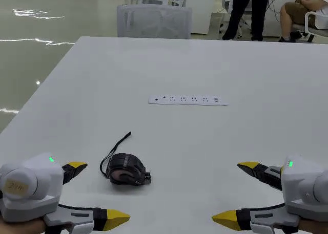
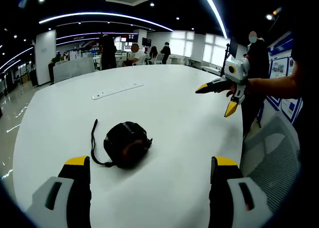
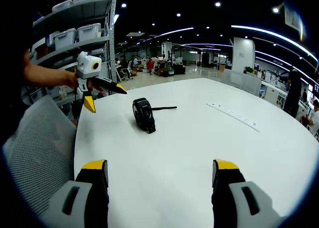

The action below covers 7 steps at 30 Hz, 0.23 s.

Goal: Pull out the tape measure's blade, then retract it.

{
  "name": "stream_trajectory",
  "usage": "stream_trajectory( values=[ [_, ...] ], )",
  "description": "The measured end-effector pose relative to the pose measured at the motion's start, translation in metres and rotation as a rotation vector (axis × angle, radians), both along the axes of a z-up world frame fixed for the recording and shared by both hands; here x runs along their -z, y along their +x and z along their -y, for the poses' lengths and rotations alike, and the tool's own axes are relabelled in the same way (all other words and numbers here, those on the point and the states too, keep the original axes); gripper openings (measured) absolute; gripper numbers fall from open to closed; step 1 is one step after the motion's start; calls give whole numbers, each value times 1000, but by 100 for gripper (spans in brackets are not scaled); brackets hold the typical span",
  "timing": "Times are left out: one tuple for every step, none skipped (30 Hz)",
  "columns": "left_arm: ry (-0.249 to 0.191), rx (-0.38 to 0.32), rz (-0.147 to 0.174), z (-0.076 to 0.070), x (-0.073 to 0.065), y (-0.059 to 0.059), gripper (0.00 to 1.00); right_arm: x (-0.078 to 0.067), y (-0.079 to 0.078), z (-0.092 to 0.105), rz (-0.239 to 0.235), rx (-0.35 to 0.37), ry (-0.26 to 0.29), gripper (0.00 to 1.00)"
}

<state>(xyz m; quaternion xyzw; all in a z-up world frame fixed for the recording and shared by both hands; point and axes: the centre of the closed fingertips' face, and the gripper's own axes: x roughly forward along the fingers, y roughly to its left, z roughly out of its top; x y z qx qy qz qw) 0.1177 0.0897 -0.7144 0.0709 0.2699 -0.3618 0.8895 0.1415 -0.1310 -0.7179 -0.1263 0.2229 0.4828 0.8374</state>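
Note:
A black tape measure (image 1: 127,169) with a black wrist strap (image 1: 114,149) lies on the white table (image 1: 195,65), blade fully in. My left gripper (image 1: 97,193) hovers just left of it, jaws wide open and empty. In the left gripper view the tape measure (image 2: 127,143) sits ahead between the yellow-tipped fingers (image 2: 77,163). My right gripper (image 1: 238,192) is open at the lower right, well apart from the tape measure (image 3: 143,114). The left gripper (image 3: 99,91) appears in the right gripper view, and the right gripper (image 2: 219,96) in the left gripper view.
A white power strip (image 1: 187,100) lies flat mid-table beyond the tape measure. A grey chair (image 1: 154,21) stands at the far edge. People stand and sit at the back right (image 1: 251,11). A mesh chair back (image 3: 37,148) is beside the table.

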Motion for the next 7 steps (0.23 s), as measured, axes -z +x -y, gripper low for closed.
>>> stream_trajectory(
  values=[
    [3, 3, 2, 0, 0, 0, 99, 0, 0, -1, 2, -6, 2, 88],
    [4, 3, 2, 0, 0, 0, 99, 0, 0, -1, 5, -8, 1, 88],
    [3, 5, 2, 0, 0, 0, 99, 0, 0, -1, 6, -8, -3, 88],
    [2, 6, 4, 2, -2, 0, 99, 0, 0, 0, 6, -8, -4, 88],
    [2, 6, 5, 2, -3, 0, 99, 0, 0, 0, 8, -8, -1, 88],
    [3, 6, 5, 1, -3, 1, 99, -1, 1, 0, 8, -5, 2, 88],
    [2, 6, 7, 1, -3, 1, 99, -1, 1, 1, 8, -6, 2, 88]
  ],
)
